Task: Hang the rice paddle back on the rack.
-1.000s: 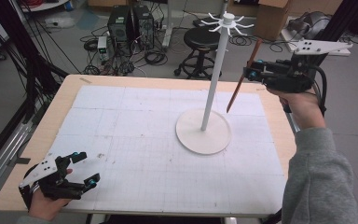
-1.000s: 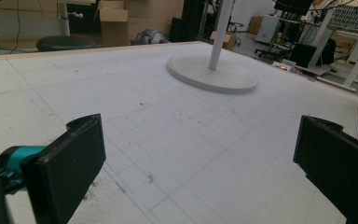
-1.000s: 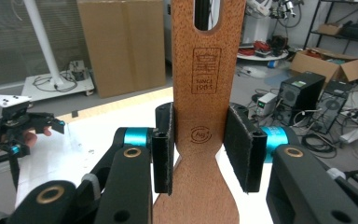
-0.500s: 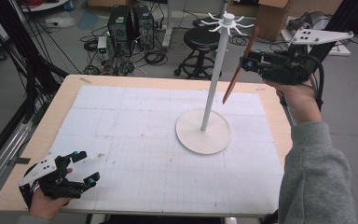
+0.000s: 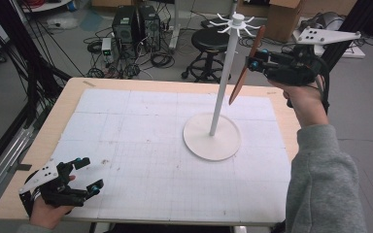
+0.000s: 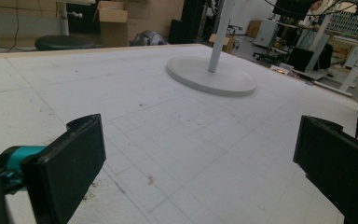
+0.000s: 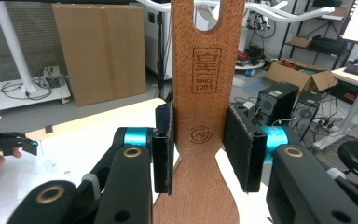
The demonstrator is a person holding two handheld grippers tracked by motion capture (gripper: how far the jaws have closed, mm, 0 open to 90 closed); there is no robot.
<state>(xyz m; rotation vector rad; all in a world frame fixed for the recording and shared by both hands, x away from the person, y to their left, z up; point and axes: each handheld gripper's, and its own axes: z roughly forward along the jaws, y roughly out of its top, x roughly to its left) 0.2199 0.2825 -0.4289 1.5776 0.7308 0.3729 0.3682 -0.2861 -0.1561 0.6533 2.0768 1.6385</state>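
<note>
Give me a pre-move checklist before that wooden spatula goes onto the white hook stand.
1. Grip: right gripper clamps the wooden spatula by its handle sides: ok.
2. Hanging slot at the handle's end is open and unblocked: ok.
3. Slot lined up with a hook on the white stand: cannot tell.
4. Stand's base flat on the table: ok.
5. Left gripper open, holding nothing, far from the stand: ok.
</note>
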